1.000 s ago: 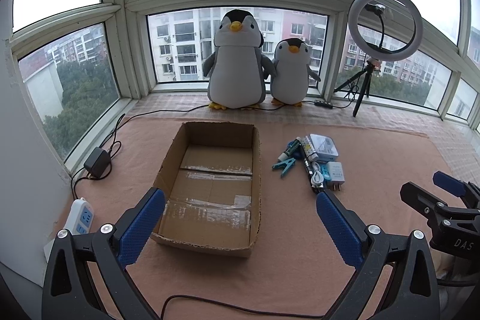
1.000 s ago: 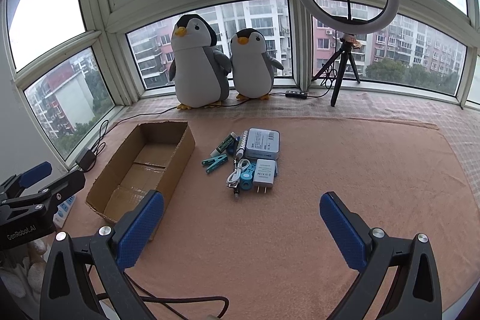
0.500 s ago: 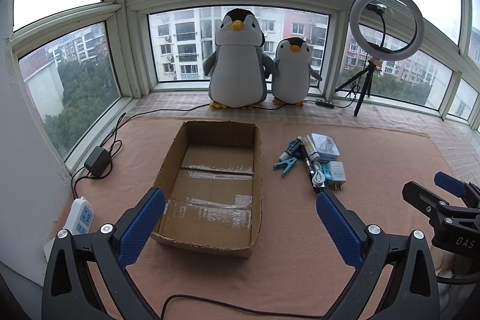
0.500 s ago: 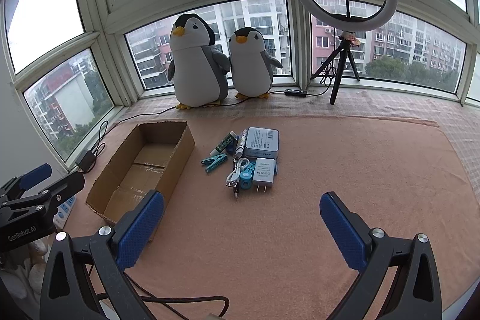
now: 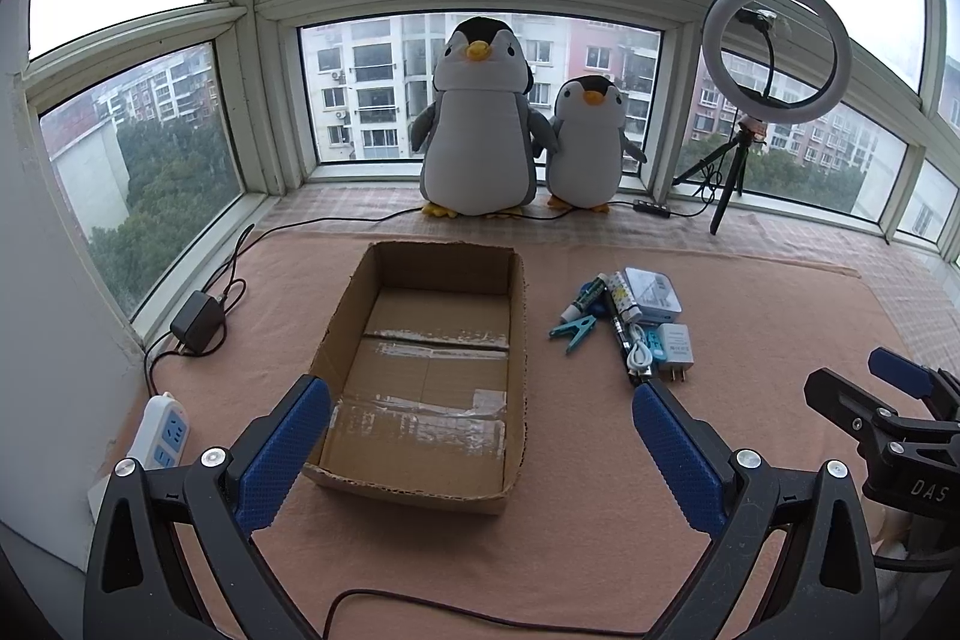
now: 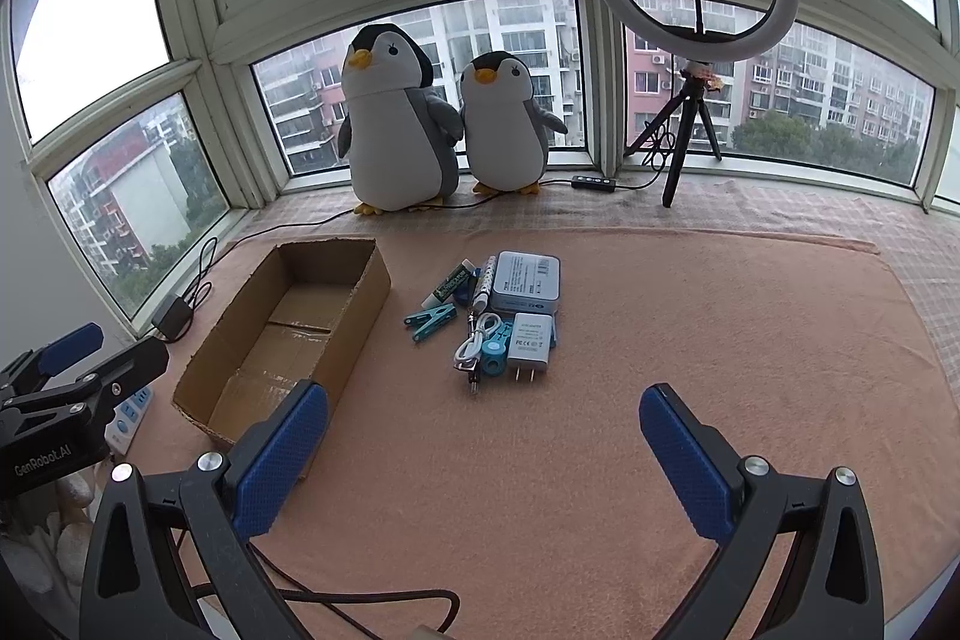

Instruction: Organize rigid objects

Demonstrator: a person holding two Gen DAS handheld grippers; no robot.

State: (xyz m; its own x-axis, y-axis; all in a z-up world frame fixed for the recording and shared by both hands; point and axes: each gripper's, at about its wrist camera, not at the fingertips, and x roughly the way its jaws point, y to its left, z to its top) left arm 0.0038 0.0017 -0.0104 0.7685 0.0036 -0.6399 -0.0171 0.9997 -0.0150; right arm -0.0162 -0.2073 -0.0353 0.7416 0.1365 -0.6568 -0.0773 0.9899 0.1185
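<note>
Both tongs stand released, jaws spread wide and holding nothing: the left gripper hovers over the near end of the cardboard box, and the right gripper hangs above bare mat to the right of the box. Against the earlier frames almost nothing has changed; the views have only drifted slightly, and the box and the small items lie where they lay. Each finger is black plastic faced with a blue, finely dimpled pad. The box is open-topped corrugated card, rectangular, with ragged cut edges and strips of glossy clear tape across its floor. It sits on a peach-coloured, softly napped mat. To the right of the box, apart from it, the rigid items lie in a tight cluster: a teal plastic clothespin nearest the box, a green-labelled tube, a slim spotted pen-like stick, a rounded grey-blue tin, a white two-pronged charger plug, a coiled white cable and a small blue block. Beyond the box, two plush penguins stand at the window, with a ring light on a tripod to their right. Left of the box lie a black adapter and a white power strip.
</note>
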